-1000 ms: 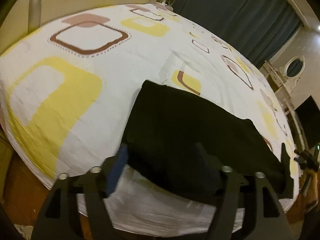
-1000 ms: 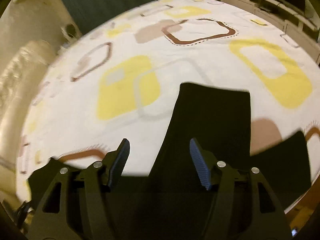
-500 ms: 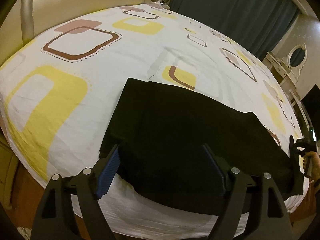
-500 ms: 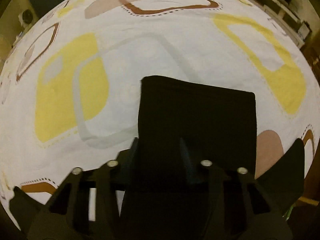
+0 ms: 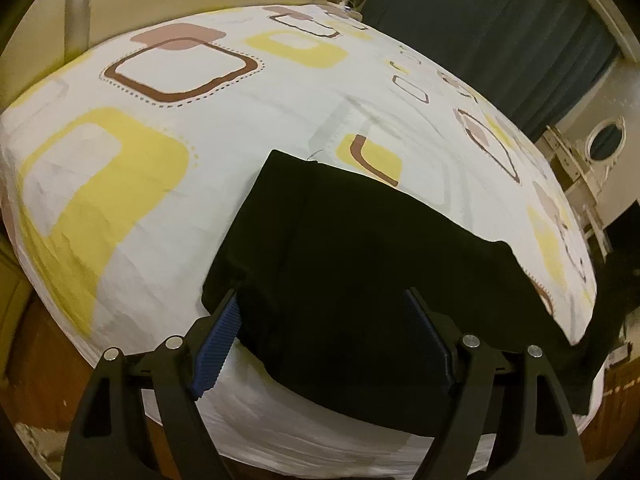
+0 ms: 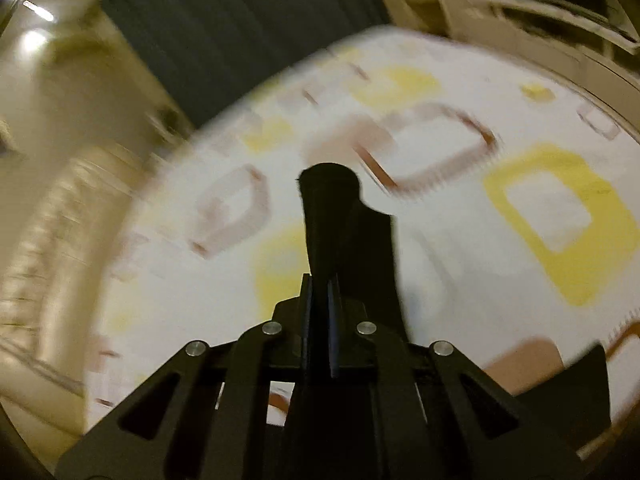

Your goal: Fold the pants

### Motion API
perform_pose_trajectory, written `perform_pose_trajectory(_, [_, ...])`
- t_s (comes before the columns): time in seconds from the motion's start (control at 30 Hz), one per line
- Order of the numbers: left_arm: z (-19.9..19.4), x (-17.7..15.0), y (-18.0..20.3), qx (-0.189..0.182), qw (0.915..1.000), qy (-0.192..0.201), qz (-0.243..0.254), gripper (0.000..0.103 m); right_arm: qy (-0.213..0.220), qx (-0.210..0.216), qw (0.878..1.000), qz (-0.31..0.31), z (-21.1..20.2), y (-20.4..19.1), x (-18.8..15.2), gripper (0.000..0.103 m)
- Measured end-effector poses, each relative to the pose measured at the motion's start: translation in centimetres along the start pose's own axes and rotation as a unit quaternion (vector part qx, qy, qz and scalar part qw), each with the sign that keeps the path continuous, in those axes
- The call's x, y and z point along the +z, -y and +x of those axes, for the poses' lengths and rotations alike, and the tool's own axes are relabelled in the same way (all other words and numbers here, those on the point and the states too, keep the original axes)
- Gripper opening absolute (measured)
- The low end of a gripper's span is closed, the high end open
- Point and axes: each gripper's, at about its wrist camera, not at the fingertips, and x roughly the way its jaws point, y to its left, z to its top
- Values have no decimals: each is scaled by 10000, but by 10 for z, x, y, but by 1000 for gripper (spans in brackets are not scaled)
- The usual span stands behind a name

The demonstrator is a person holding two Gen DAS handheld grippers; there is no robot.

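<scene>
Pants [image 5: 360,272] lay part-folded at near edge of bed [image 5: 168,184]. Left gripper [image 5: 320,320] was held apart at near-left corner. Right gripper [image 6: 319,304] was clamped on lifted pants fabric; final fold judged unfinished.

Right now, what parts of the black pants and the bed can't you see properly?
- Right wrist view: the bedsheet pattern is smeared by motion blur.
- Right wrist view: the right gripper is shut on the pants; its own body hides the rest of them.
- Left wrist view: the pants hang over the bed's near edge, their lower end hidden behind the open left gripper.
</scene>
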Motion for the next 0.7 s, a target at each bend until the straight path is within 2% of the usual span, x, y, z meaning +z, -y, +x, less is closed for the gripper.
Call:
perform_pose_trajectory(0.07, [0, -2, -2, -12, 9999, -4, -117, 79, 581, 675, 9960, -69, -43, 7, 4, 6])
perform_pose_trajectory(0.13, [2, -5, -3, -23, 9998, -65, -195, 81, 946, 920, 9912, 66, -79, 36, -3, 6])
perform_pose_trajectory(0.2, [8, -10, -5, -44, 9994, -179, -280, 81, 1059, 1065, 9881, 348, -97, 73, -17, 6])
perform_pose_trajectory(0.27, [13, -14, -6, -66, 9990, -283, -345, 81, 1036, 890, 9888, 607, -109, 119, -43, 6])
perform_pose_trajectory(0.4, [15, -17, -2, 48, 9993, -273, -238, 81, 705, 544, 9882, 1245, -109, 199, -98, 6])
perform_pose_trajectory(0.47, [15, -18, 0, 86, 9994, -261, -191, 81, 632, 476, 9855, 1501, -111, 226, -122, 6])
perform_pose_trajectory(0.53, [14, -18, 1, 92, 9994, -256, -215, 81, 614, 516, 9810, 1766, -113, 245, -146, 6])
perform_pose_trajectory(0.7, [15, -21, 0, 110, 9993, -277, -237, 81, 500, 465, 9766, 2040, -114, 265, -179, 6])
